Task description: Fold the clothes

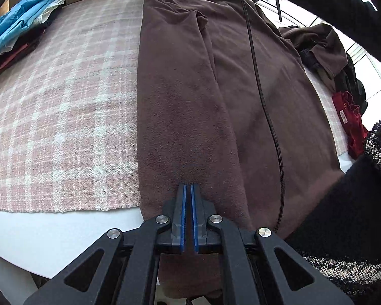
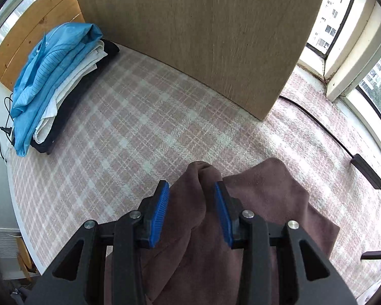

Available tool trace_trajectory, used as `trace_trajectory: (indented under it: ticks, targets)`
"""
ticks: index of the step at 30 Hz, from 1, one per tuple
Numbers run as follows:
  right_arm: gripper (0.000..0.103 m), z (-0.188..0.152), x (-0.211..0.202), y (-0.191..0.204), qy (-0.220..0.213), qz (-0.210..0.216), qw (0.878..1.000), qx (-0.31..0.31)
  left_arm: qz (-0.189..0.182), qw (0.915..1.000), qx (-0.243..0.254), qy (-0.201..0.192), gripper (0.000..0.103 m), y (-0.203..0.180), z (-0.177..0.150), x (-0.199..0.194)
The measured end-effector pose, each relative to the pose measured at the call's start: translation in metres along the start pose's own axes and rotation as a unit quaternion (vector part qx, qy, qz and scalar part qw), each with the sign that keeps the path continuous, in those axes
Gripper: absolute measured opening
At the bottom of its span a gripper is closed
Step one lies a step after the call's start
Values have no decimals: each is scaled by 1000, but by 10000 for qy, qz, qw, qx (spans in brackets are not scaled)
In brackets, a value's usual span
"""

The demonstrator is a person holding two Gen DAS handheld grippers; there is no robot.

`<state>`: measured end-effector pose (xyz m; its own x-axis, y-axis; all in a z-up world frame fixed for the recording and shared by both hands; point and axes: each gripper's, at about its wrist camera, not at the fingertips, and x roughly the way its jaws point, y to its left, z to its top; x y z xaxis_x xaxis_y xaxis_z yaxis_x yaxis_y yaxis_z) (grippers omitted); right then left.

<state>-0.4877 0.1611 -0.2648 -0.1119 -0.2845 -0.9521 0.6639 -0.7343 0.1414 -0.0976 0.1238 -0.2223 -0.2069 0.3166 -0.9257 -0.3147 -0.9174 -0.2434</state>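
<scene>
A brown fleece garment lies spread lengthwise on the pink plaid tablecloth, with its near end hanging over the table's front edge. My left gripper is shut, and its tips rest on the garment near that edge. I cannot tell whether any cloth is pinched between the pads. In the right wrist view my right gripper is shut on a bunched fold of the brown garment. That fold is held up above the plaid cloth and the fabric drapes down behind the blue pads.
A stack of folded clothes with a blue shirt on top sits at the left. Unfolded dark and red clothes are piled at the right. A black cable crosses the garment. A wooden panel stands behind, with a power adapter near the window. A black sleeve is near.
</scene>
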Motion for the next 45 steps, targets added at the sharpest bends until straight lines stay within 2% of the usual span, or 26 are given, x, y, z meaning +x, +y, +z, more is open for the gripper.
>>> trace_trajectory:
  ticks: [2, 3, 4, 8, 12, 15, 17, 20, 23, 24, 26, 27, 30, 33, 37, 41, 45]
  targets:
    - [34, 0, 8, 4, 36, -120, 9998, -163, -89, 9999, -41, -37, 4, 2, -2, 0]
    - [11, -2, 9, 6, 23, -176, 9994, -312, -129, 9999, -59, -58, 4, 3, -4, 1]
    - [6, -4, 11, 8, 9, -226, 9988, -440, -156, 9998, -77, -88, 4, 3, -5, 1]
    - [6, -6, 15, -5, -68, -233, 9994, -266, -241, 9993, -202, -181, 4, 5, -11, 0]
    - [10, -17, -20, 0, -428, -501, 9972, -361, -174, 9995, -148, -225, 4, 2, -12, 0]
    - [12, -43, -51, 6, -822, -4, 9961, -334, -190, 9993, -165, -258, 4, 2, -12, -1]
    - [17, -61, -29, 15, -467, -11, 9978, -460, -174, 9993, -170, -290, 4, 1, -14, -1]
    - [18, -88, 1, 27, 47, -15, 9980, -630, -55, 9994, -60, -331, 4, -4, -14, -3]
    - [18, -91, -31, 12, 5, 167, 9997, -156, 87, 9995, -127, -268, 4, -8, -14, -12]
    - [18, -95, -58, 5, -224, 222, 9995, -11, 166, 9995, -107, -261, 4, -9, -15, -18]
    - [18, -113, -127, -12, -888, 58, 9960, 111, 282, 9988, 64, -407, 4, -18, -20, -32]
    - [21, -127, -160, -23, -1151, -88, 9931, 202, 226, 9984, 139, -492, 4, -23, -20, -38]
    - [39, -176, -239, -63, -1625, -326, 9840, 652, -35, 9965, 420, -723, 5, -44, -17, -55]
    - [40, -238, -279, -89, -1726, -689, 9777, 975, -388, 9919, 860, -852, 12, -78, -7, -55]
    - [40, -323, -271, -108, -1371, -1262, 9725, 1396, -855, 9841, 1426, -626, 12, -130, 2, -34]
    - [40, -407, -261, -129, -1006, -1699, 9597, 1999, -1197, 9752, 1837, -306, 12, -178, -7, -16]
    - [40, -478, -266, -157, -833, -1813, 9435, 2645, -1233, 9687, 2152, -90, 12, -206, -19, -7]
